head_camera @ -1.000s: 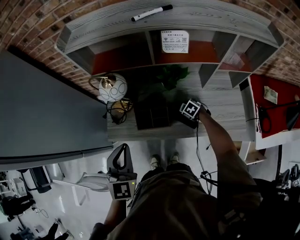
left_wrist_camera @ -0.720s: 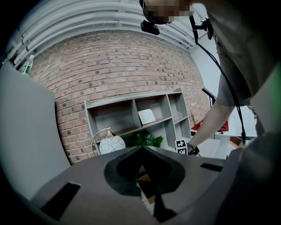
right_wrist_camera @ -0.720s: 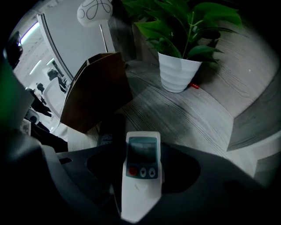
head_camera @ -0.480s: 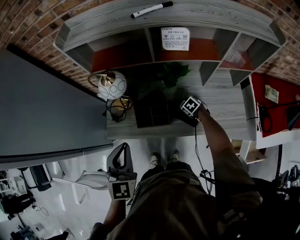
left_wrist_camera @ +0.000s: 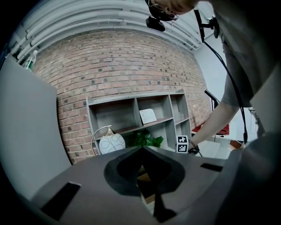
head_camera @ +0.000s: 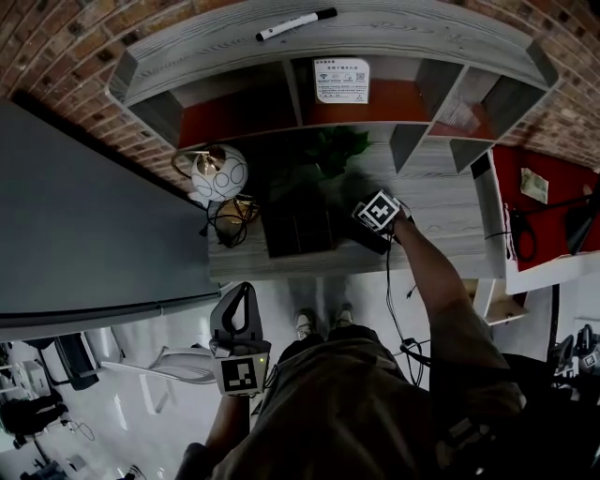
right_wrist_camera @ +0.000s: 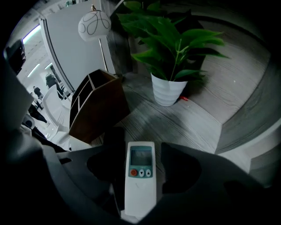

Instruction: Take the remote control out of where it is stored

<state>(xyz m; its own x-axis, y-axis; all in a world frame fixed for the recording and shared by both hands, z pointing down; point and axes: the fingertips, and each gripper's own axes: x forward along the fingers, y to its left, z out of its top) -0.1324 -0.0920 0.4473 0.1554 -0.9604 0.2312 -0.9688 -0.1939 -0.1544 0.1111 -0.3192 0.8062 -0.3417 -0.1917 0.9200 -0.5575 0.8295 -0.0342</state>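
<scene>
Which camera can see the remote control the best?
The right gripper view. The remote control fills the middle there, clamped between the jaws of the right gripper, screen and buttons facing the camera. In the head view that gripper hides it. The left gripper view is too far away to show it.

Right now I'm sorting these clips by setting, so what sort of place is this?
Likely an office or lab corner furnished like a living room. There is a brick wall and a grey shelf unit, with a potted plant and a globe lamp below it and a marker lying on top.
</scene>
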